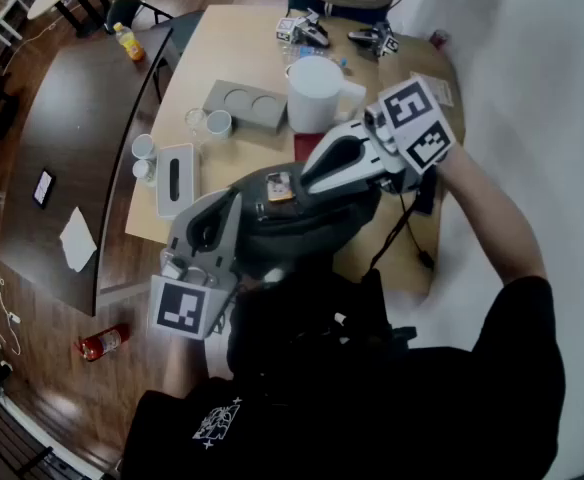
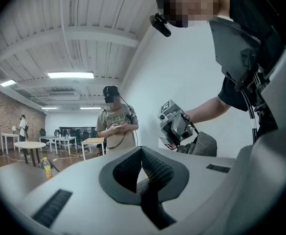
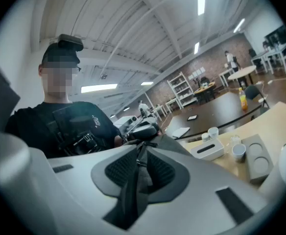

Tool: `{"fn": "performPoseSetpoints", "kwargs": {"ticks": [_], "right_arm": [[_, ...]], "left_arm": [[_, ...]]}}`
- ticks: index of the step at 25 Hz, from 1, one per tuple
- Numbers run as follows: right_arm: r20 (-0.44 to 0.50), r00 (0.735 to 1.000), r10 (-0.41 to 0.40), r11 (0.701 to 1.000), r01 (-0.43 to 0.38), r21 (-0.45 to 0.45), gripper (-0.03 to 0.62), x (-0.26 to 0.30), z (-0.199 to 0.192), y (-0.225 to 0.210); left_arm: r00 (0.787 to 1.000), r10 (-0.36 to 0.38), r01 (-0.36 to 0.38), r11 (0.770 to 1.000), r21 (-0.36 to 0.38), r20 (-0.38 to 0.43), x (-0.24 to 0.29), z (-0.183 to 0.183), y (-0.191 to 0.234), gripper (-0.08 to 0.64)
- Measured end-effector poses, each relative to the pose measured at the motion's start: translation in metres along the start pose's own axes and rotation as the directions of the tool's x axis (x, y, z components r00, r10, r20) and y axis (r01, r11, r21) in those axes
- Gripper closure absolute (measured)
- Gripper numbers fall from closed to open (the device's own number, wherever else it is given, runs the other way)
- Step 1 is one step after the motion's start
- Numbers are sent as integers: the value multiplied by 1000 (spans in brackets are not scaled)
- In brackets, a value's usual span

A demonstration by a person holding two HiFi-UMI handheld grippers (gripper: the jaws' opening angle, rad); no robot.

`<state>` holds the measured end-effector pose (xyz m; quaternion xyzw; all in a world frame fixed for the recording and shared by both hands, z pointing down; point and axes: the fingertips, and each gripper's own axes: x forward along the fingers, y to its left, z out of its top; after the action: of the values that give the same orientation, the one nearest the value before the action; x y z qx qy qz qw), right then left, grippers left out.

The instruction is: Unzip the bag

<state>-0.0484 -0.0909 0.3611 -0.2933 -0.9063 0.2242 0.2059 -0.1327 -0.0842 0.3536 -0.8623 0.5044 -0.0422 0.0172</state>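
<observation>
A dark grey bag [image 1: 302, 223] hangs between my two grippers over the near edge of the light wooden table [image 1: 222, 58]. My left gripper [image 1: 236, 200] comes at it from the lower left, its jaws shut with a fold of the grey fabric pinched between the pads [image 2: 155, 170]. My right gripper [image 1: 308, 180] reaches down to the bag's top from the upper right. In the right gripper view its jaws [image 3: 139, 168] are shut on a dark strap-like zip pull [image 3: 133, 190], and the bag's fabric [image 3: 170, 143] rises behind them. The zip line itself is hidden.
On the table stand a white pitcher [image 1: 317, 93], a grey tray with two round hollows [image 1: 244, 103], a white tissue box [image 1: 175, 178] and small cups [image 1: 217, 123]. A dark table [image 1: 72, 118] lies to the left. A person [image 2: 116, 126] stands at the far side.
</observation>
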Motion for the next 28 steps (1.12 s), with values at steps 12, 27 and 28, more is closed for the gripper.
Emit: {"fn": "performPoseSetpoints", "kwargs": {"ticks": [12,27,28], "right_arm": [[-398,852,340,916,-204,346,380,28,-27,-16],[-505,690,519,845,-323,427,380,37,-36,-4],[-512,687,516,849,-326,416,380,37,-36,-4]], "left_arm": [[1000,7,-7,1000,7,-3,1,0,-3,560],[999,28,-27,999,20,-46,3,-5,-2,560],[999,28,-27,999,18,-46,3,-4,-2,560]]}}
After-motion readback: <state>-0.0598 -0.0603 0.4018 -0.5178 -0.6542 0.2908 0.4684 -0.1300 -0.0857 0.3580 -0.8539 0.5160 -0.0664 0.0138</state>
